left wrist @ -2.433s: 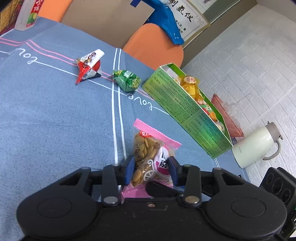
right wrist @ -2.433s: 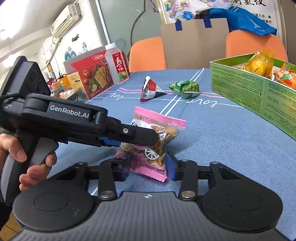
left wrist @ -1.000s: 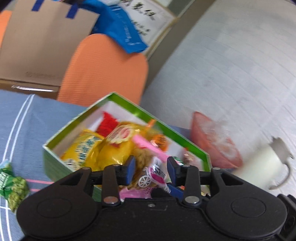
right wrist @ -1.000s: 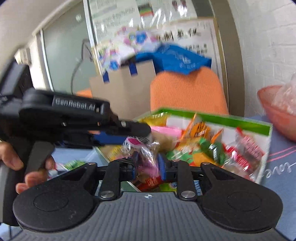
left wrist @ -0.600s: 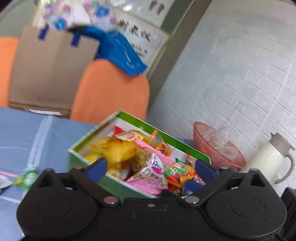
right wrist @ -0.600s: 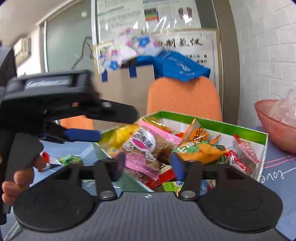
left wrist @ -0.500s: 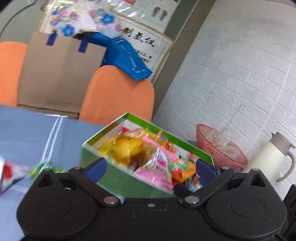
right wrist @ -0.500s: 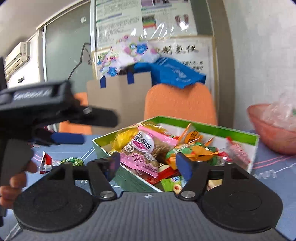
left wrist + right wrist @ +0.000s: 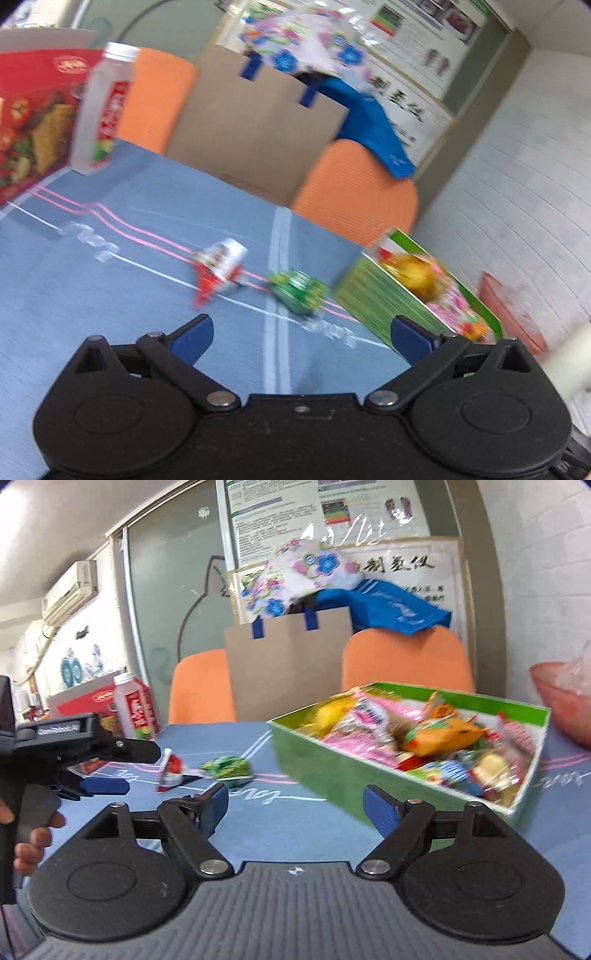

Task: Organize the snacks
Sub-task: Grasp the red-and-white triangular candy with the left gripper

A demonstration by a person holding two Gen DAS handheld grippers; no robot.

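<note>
A green snack box (image 9: 332, 771) full of packets stands on the blue tablecloth; the pink bean packet (image 9: 365, 716) lies inside it. The box also shows at the right of the left wrist view (image 9: 384, 299). A green snack packet (image 9: 299, 291) (image 9: 227, 766) and a red-and-white triangular packet (image 9: 218, 267) (image 9: 171, 770) lie on the cloth left of the box. My left gripper (image 9: 301, 336) is open and empty, above the cloth facing these two packets. It shows at the left of the right wrist view (image 9: 122, 770). My right gripper (image 9: 295, 806) is open and empty, near the box's front corner.
A drink bottle (image 9: 105, 107) and a red cracker box (image 9: 29, 122) stand at the far left. Orange chairs (image 9: 354, 195) and a cardboard sheet (image 9: 255, 129) are behind the table. A pink bowl (image 9: 557, 701) sits right of the green box.
Both grippers let go of the pink bean packet, which now lies in the box. Both opened wide and drew back; the left one swung left toward the loose packets.
</note>
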